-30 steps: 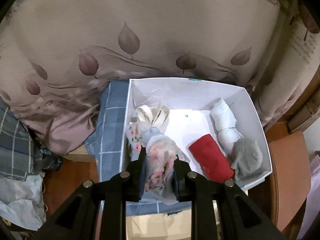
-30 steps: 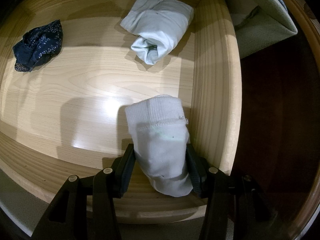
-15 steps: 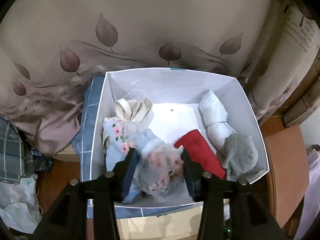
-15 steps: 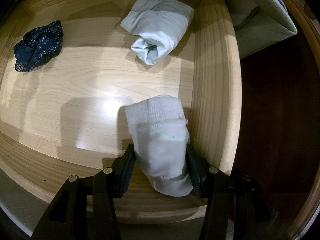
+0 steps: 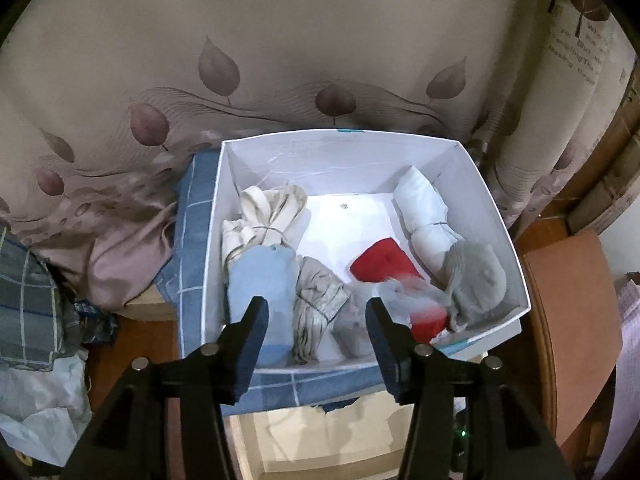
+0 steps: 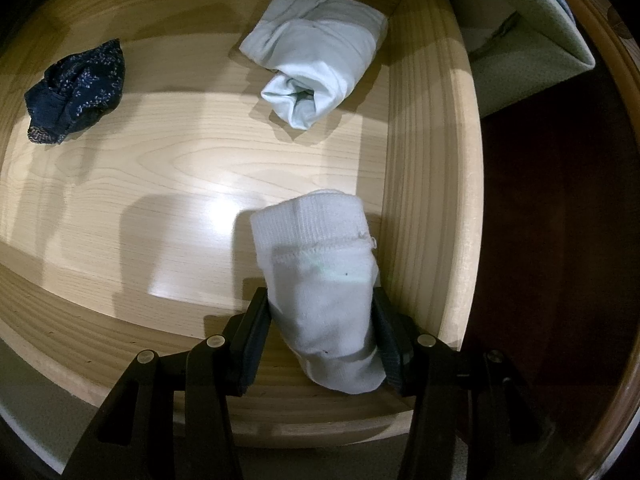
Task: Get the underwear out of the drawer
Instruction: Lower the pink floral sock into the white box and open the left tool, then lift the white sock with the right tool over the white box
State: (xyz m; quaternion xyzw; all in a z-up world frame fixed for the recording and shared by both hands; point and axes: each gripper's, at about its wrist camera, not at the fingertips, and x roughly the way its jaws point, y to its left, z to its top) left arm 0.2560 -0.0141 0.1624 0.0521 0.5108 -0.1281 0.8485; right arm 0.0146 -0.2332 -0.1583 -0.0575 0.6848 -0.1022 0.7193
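In the left wrist view my left gripper [image 5: 316, 306] hangs over the front of a white box [image 5: 340, 132], its jaws opening with nothing pressed between them. A pale floral piece of underwear [image 5: 400, 298] lies blurred below them, over the red roll [image 5: 380, 260]. Cream [image 5: 264, 216], light blue [image 5: 260, 280], beige [image 5: 316, 300], white [image 5: 424, 208] and grey [image 5: 476, 276] rolls also fill the box. In the right wrist view my right gripper [image 6: 320, 300] is shut on a white rolled piece [image 6: 316, 248] inside the wooden drawer [image 6: 424, 160]. A dark blue piece [image 6: 76, 88] and a pale blue roll [image 6: 316, 60] lie farther back.
A leaf-patterned curtain [image 5: 280, 60] hangs behind the box, which rests on blue checked cloth [image 5: 192, 240]. Plaid fabric [image 5: 24, 300] is piled at the left and a brown wooden surface [image 5: 568, 320] lies to the right. A grey-green panel [image 6: 532, 32] stands beyond the drawer's right wall.
My left gripper's jaws have spread apart and let go of the floral piece, which has dropped into the box's front. The right gripper and its white roll have not moved.
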